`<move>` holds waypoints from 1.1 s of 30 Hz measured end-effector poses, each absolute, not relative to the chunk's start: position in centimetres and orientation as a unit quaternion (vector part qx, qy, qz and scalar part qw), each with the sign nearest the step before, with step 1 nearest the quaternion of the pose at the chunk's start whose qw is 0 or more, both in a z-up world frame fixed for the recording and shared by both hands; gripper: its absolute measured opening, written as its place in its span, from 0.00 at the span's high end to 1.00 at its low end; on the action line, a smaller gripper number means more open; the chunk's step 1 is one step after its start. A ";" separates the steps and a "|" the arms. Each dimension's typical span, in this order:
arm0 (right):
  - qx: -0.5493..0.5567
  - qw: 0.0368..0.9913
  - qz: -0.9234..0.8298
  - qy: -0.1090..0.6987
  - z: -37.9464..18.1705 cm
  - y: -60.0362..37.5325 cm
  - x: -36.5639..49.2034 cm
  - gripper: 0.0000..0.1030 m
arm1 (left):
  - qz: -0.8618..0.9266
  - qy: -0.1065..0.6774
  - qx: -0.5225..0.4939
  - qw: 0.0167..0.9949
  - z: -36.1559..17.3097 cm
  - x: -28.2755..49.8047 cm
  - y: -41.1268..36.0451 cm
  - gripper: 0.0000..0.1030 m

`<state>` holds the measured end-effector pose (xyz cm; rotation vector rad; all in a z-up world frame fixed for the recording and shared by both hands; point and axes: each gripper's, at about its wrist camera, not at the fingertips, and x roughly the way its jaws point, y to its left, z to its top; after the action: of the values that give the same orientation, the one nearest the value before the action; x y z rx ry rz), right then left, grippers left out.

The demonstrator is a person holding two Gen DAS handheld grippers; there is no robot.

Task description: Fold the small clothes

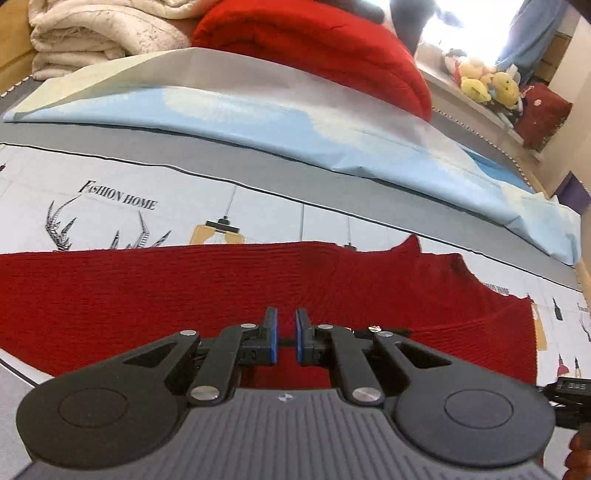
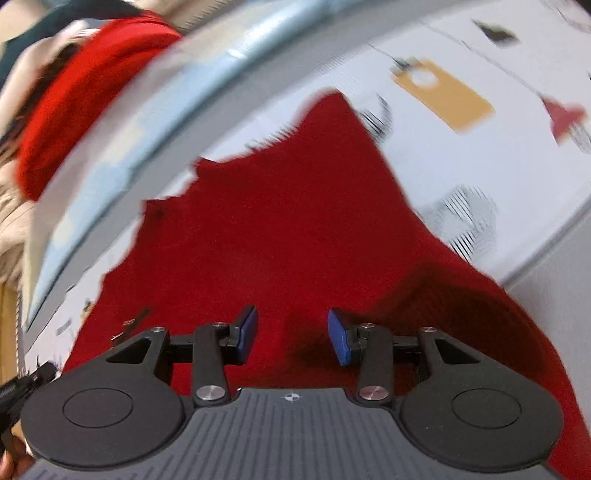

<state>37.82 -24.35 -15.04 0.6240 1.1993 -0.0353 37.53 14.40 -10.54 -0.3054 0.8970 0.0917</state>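
Note:
A small red knit garment (image 1: 184, 291) lies spread flat on the printed bed sheet (image 1: 110, 177). My left gripper (image 1: 286, 317) hovers over its near edge with the blue pads a narrow gap apart and nothing between them. In the right wrist view the same red garment (image 2: 280, 229) fills the middle, and that frame is motion-blurred. My right gripper (image 2: 293, 325) is open and empty just above the cloth, which bulges up in a fold at the right (image 2: 480, 314).
A folded light blue sheet (image 1: 277, 125) lies across the bed beyond the garment. A red blanket (image 1: 314, 40) and a cream quilt (image 1: 92, 33) are piled at the back. Plush toys (image 1: 487, 83) sit on a ledge at the far right.

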 end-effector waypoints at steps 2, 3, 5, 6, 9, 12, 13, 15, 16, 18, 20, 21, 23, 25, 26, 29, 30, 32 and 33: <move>0.304 0.769 -0.026 0.562 -15.8 -24.8 37.6 0.58 | 0.026 0.442 -0.154 0.883 -11.0 37.6 14.1 0.91; 0.307 0.767 -0.030 0.563 -15.9 -24.9 37.6 0.58 | 0.011 0.457 -0.162 0.875 -11.8 37.7 13.9 0.91; 0.301 0.772 -0.029 0.559 -15.5 -24.7 37.5 0.58 | 0.002 0.490 -0.169 0.855 -13.9 38.2 13.8 0.91; 0.294 0.778 -0.024 0.554 -15.1 -24.4 37.5 0.58 | 0.007 0.512 -0.164 0.843 -15.0 38.4 13.7 0.91; 0.247 0.800 -0.032 0.546 -14.3 -23.5 37.6 0.56 | 0.038 0.562 -0.127 0.816 -17.8 38.4 13.5 0.91; 0.157 0.850 -0.006 0.503 -11.2 -21.4 37.5 0.56 | 0.045 0.541 -0.146 0.827 -16.4 38.5 14.5 0.90; 0.151 0.857 0.012 0.493 -10.5 -20.9 37.5 0.56 | 0.050 0.527 -0.150 0.835 -15.8 38.5 15.0 0.88; 0.152 0.861 0.041 0.483 -9.5 -20.3 37.4 0.52 | 0.072 0.510 -0.165 0.841 -15.0 38.5 16.2 0.81; 0.149 0.861 0.048 0.484 -9.4 -20.1 37.3 0.52 | 0.087 0.506 -0.177 0.840 -14.7 38.6 17.1 0.78; 0.137 0.858 0.054 0.492 -9.6 -19.7 37.1 0.52 | 0.125 0.499 -0.202 0.833 -14.7 38.3 19.2 0.78; 0.128 0.854 0.054 0.501 -10.0 -19.6 37.0 0.52 | 0.167 0.492 -0.225 0.824 -15.0 38.2 21.8 0.78; 0.129 0.853 0.054 0.503 -10.1 -19.6 37.0 0.52 | 0.186 0.489 -0.235 0.820 -15.0 38.1 23.0 0.75; 0.134 0.852 0.056 0.503 -10.0 -19.6 37.1 0.52 | 0.227 0.481 -0.256 0.807 -15.0 37.3 25.5 0.68; 0.133 0.854 0.055 0.499 -9.8 -19.5 37.1 0.52 | 0.265 0.477 -0.279 0.790 -15.4 36.5 28.2 0.62; 0.132 0.855 0.055 0.498 -9.8 -19.5 37.1 0.52 | 0.284 0.475 -0.288 0.781 -15.7 36.0 29.5 0.61; 0.132 0.854 0.058 0.500 -9.7 -19.5 37.2 0.52 | 0.328 0.471 -0.313 0.757 -16.5 34.5 32.9 0.60; 0.131 0.854 0.059 0.500 -9.7 -19.4 37.2 0.52 | 0.340 0.466 -0.329 0.748 -16.7 34.0 34.1 0.60; 0.128 0.855 0.059 0.500 -9.8 -19.3 37.3 0.52 | 0.355 0.446 -0.372 0.733 -17.2 32.6 36.1 0.60; 0.128 0.854 0.059 0.500 -9.8 -19.3 37.3 0.52 | 0.361 0.438 -0.391 0.725 -17.6 32.1 36.9 0.60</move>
<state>37.31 -19.29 -9.84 0.2686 1.0516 0.1248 32.08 36.91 -17.58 -0.8624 0.9657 0.7957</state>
